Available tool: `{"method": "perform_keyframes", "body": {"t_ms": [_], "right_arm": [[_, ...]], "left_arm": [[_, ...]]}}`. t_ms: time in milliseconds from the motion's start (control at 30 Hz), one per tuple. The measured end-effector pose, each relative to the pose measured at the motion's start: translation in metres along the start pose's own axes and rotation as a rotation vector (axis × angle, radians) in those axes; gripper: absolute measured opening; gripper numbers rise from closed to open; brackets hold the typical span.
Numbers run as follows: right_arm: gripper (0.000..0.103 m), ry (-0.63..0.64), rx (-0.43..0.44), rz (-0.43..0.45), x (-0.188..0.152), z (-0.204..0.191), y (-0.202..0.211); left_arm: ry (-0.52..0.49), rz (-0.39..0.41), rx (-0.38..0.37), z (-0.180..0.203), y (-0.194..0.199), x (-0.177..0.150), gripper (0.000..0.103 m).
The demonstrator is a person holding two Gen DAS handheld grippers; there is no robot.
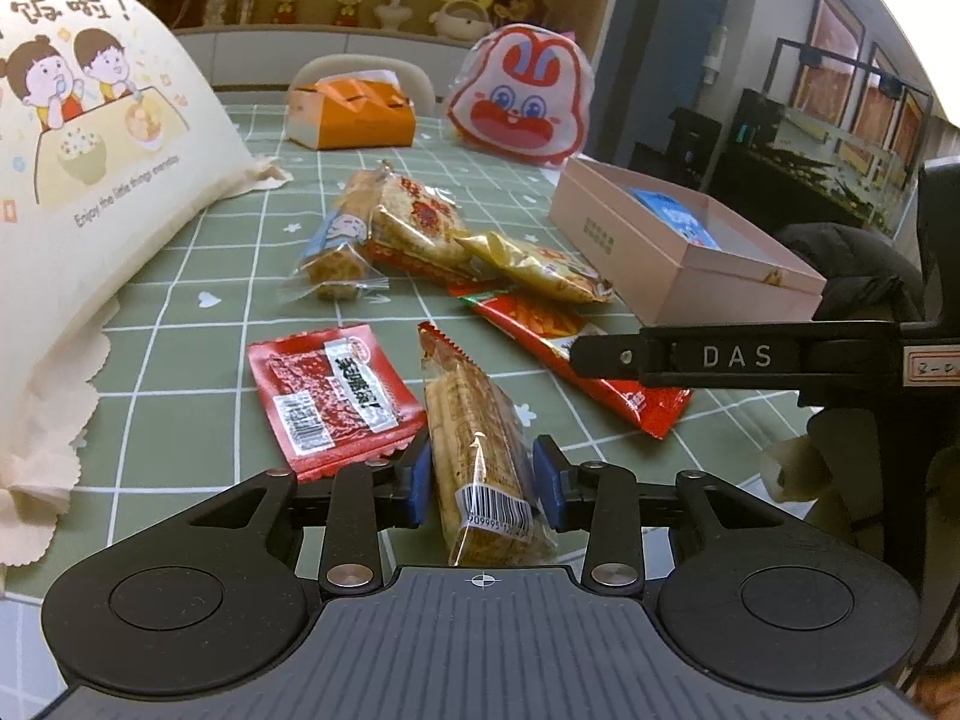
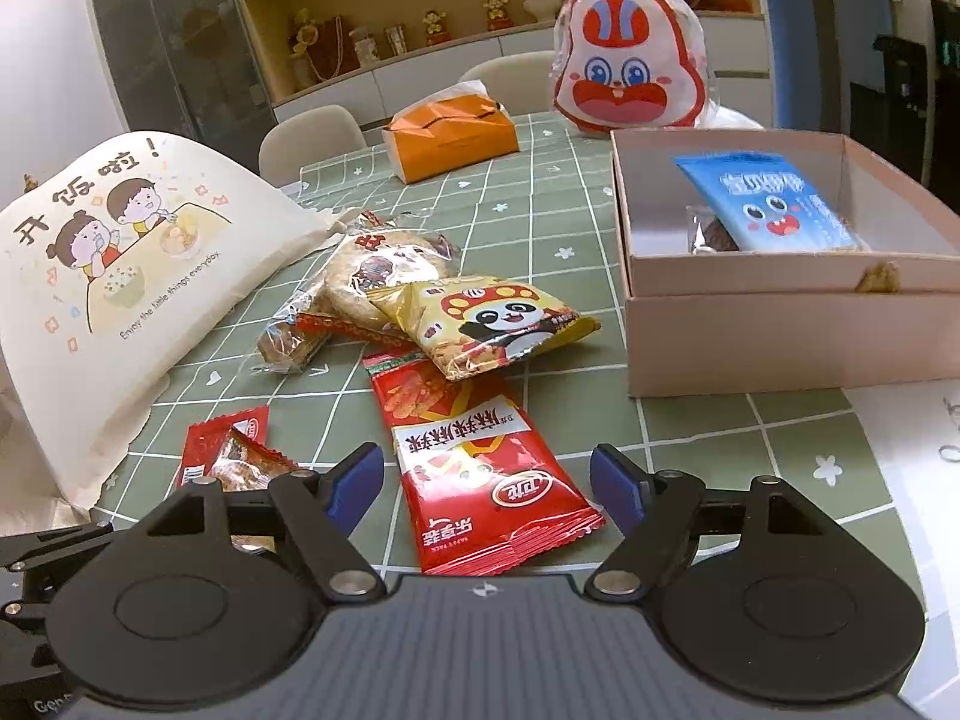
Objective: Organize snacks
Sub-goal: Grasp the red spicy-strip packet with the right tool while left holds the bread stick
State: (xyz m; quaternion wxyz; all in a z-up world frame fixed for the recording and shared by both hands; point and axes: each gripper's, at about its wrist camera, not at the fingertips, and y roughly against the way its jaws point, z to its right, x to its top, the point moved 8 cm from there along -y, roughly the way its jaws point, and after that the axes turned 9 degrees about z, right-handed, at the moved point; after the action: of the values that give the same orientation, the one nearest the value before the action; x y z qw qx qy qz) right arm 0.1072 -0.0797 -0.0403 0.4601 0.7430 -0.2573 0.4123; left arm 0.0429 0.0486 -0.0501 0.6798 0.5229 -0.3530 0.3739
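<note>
The left tongs are clamping a clear-wrapped biscuit pack, its far end resting on the green checked table beside a flat red sachet. The right tongs are standing apart around a long red snack packet without touching it. The open pink box is sitting near the right edge, holding a blue packet.

Each gripper had black linkage arms with silver screws, blue pads, and a ribbed grey body. One finger carried white "DAS" lettering.
</note>
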Motion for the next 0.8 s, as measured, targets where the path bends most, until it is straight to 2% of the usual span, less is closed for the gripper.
{"method": "perform_keyframes", "body": {"t_ms": [133,300,367,400,433,533,633,800], "right_arm": [[0.077,0.136,-0.021,-0.027,0.011,-0.015,-0.011],[0.076,0.104,0.017,-0.160,0.020,-0.017,-0.048],[0.075,0.135,0.015,-0.154,0.020,-0.021,-0.050],[0.067,0.162,0.016,-0.157,0.019,-0.025,-0.050],[0.057,0.187,0.002,-0.155,0.017,-0.027,-0.048],[0.051,0.205,0.018,-0.179,0.012,-0.031,-0.037],[0.048,0.168,0.041,-0.200,0.009,-0.023,-0.013],[0.048,0.139,0.014,-0.164,-0.003,0.007,0.035]], "left_arm": [[0.005,0.002,-0.002,0.000,0.000,0.000,0.040],[0.047,0.009,-0.020,-0.005,0.001,0.000,0.040],[0.062,0.012,-0.027,-0.006,0.001,0.000,0.039],[0.067,0.013,-0.029,-0.007,0.001,0.000,0.039],[0.071,0.014,-0.030,-0.007,0.001,0.000,0.039],[0.113,0.021,-0.046,-0.012,0.002,0.000,0.039],[0.122,0.022,-0.048,-0.012,0.002,0.000,0.039],[0.107,0.023,-0.028,-0.011,0.002,0.001,0.039]]}}
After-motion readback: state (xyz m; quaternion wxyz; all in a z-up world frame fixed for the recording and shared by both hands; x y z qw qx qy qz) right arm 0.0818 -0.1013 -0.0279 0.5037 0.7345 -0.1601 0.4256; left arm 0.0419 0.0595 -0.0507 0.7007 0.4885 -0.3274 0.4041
